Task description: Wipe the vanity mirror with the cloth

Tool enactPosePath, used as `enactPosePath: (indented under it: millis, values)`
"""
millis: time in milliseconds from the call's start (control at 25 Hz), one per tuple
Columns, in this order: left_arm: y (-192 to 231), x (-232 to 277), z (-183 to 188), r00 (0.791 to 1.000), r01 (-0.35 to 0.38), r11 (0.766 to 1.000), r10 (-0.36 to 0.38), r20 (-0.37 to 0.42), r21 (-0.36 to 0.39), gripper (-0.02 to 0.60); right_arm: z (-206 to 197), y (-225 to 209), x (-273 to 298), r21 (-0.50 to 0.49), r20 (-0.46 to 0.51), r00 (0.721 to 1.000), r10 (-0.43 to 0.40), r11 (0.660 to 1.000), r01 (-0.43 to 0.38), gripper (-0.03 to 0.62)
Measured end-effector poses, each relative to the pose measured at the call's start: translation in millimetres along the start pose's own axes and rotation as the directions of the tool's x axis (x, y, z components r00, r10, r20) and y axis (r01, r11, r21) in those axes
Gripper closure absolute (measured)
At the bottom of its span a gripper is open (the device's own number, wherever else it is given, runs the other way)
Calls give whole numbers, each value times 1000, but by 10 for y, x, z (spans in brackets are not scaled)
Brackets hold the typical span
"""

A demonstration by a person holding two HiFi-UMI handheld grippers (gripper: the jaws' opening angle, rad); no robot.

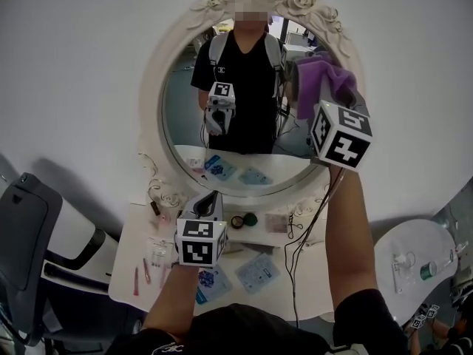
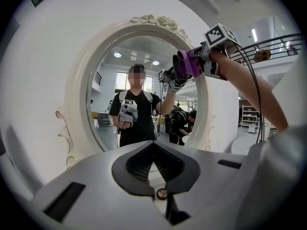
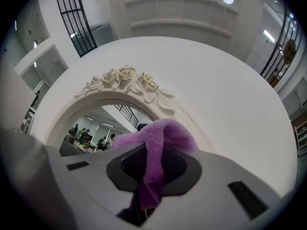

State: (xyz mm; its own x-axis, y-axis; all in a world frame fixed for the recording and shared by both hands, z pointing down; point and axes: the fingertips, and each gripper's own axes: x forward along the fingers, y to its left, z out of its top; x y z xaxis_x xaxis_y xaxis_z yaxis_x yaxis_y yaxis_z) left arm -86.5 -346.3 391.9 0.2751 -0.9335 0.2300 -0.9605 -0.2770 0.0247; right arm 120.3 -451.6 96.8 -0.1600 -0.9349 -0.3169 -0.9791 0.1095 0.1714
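Head view: vanity mirror is oval with a white carved frame, standing against the wall. Right gripper is raised at the mirror's upper-right edge. The purple cloth is bunched at its tip, over the border between glass and frame. Can't tell if the cloth touches the glass. Left gripper sits low in front of the mirror's bottom rim, tip toward the mirror and apart from it. White table lies below the mirror with small items and packets scattered on it. Left gripper view: jaws closed together with nothing between them. The mirror is straight ahead, and the right gripper with the cloth shows at its upper-right rim. Right gripper view: jaws clamped on the cloth. One fold hangs down between the pads and the rest bulges above them. The rose carving at the mirror's top is just above and left of the cloth, with the mirror's glass down-left of it.
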Motion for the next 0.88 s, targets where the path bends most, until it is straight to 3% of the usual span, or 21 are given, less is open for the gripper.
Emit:
enactPosePath:
  millis: [200,400,640,880]
  values:
    - [69,-48,13,1000,-23,1000,23,3,4,584,7,11,57,6,5,999,-40,999,40,540]
    - [130,-123,4,999,-47,999,47,-1,13,584,35,31,97,53,8,1000,-21,998,21,540]
    - [285,-242,-43,995,-95,995,95,-8,3,584,170,171,152,-10,35,999,-21,1000,22,540]
    - [414,-402,-55,990,-139,990,139,-1,-10,584,323,303,234,-11,50,999,-10,1000,10,540]
